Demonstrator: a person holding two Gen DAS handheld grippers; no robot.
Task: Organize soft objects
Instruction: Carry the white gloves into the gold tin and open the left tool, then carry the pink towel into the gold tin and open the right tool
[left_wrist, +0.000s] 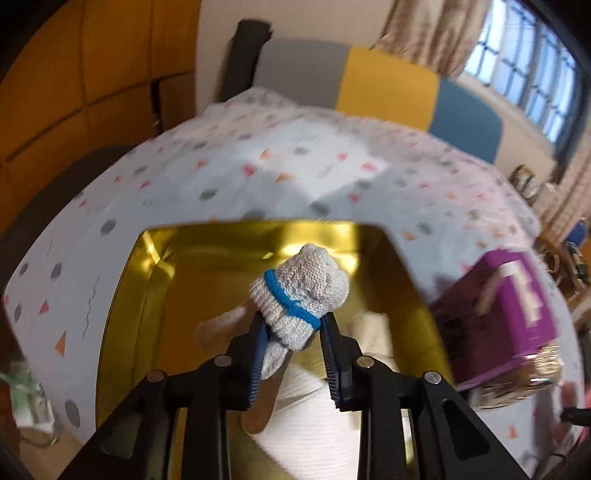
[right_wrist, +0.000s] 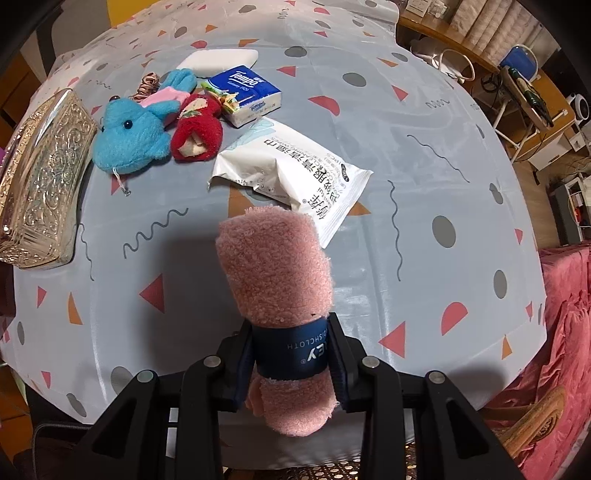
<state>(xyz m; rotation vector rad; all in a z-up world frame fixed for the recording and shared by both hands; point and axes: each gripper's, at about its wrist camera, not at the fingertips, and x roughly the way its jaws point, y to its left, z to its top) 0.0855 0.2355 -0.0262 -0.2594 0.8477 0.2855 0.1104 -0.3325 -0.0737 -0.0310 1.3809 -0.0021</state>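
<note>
Hovering over the gold-lined box (left_wrist: 155, 295), left gripper (left_wrist: 291, 332) with a rolled grey knit glove with a blue band (left_wrist: 299, 295) between its jaws; whether the pads press or have let go, cannot tell. White cloth (left_wrist: 314, 413) already lying inside the box, purple box (left_wrist: 498, 314) just beside on the patterned tablecloth (left_wrist: 221, 166). Over to the right gripper (right_wrist: 295, 354): clamped tight on the rolled pink dishcloth (right_wrist: 273, 266), above the table. Beyond it, wipes packet (right_wrist: 295, 170), blue plush toy (right_wrist: 129, 133), red plush (right_wrist: 199, 129), tissue pack (right_wrist: 247, 92), embossed metal lid (right_wrist: 40, 177).
</note>
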